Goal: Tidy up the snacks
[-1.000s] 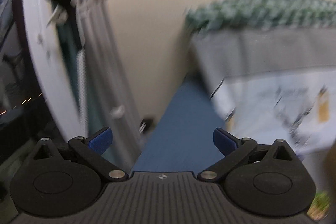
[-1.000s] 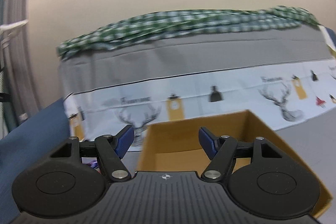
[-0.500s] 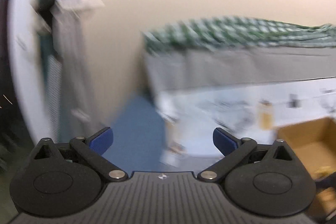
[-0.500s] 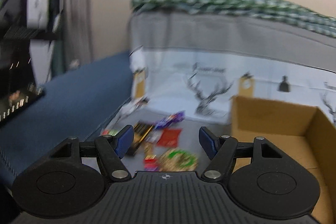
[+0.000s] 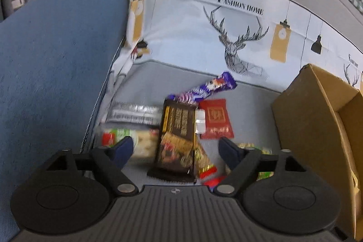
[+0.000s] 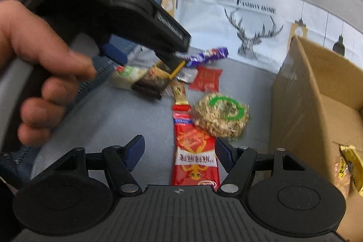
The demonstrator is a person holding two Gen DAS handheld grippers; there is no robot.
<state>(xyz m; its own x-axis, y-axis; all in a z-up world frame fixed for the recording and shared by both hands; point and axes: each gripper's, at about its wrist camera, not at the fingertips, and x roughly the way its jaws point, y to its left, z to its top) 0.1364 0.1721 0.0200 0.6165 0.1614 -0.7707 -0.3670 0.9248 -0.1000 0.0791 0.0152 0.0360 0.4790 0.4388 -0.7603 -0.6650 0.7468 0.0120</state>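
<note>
Several snack packets lie on a grey sofa seat (image 5: 249, 101). My left gripper (image 5: 174, 149) is open above a dark brown chocolate bar (image 5: 178, 137), with a purple bar (image 5: 211, 87) and a red square packet (image 5: 215, 119) beyond it. My right gripper (image 6: 179, 151) is open over a long red packet (image 6: 195, 151); a round grain cake with a green ring (image 6: 221, 115) lies just past it. The open cardboard box (image 6: 301, 92) stands to the right, with a yellow-wrapped snack (image 6: 349, 165) inside. The left gripper (image 6: 127, 22) and the hand holding it fill the right wrist view's left side.
A blue sofa arm (image 5: 50, 56) rises at the left. A white deer-print cover (image 5: 238, 22) drapes the backrest behind the snacks. A silver packet (image 5: 133, 115) and a pale green-red packet (image 5: 127, 142) lie against the left arm.
Both grippers have swung down from facing the wall and backrest to face the snack pile on the seat. Both stay open and empty.
</note>
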